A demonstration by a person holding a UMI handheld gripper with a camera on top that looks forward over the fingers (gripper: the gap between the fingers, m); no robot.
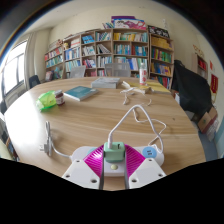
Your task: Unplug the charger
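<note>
Your jaws point(115, 160) are pinching the charger point(115, 152): it's a small green-grey block sitting between the two pink pads point(96, 160), and both pads look pressed against its sides. The charger sits at a white power strip point(135, 152) that runs across right at the fingertips. You can't tell from here whether the prongs are seated or partly out.

On the strip just right of the jaws there's a blue round button point(150, 152). A white cable point(128, 118) loops up from the strip area and runs away over the surface point(90, 120) ahead of the jaws; a second white lead trails off to the right.

Further ahead and left of the jaws: a green crumpled thing point(48, 100), then a teal book point(79, 94) flat on the surface beyond it. Ahead and slightly right, at the far end of the surface, a pink bottle point(143, 74) stands upright with some white papers point(135, 86) near it.

Well beyond the jaws, bookshelves point(110, 50) fill the back wall. A window point(14, 70) is far off to the left. Off to the right, a dark chair point(192, 92) stands beside the surface.
</note>
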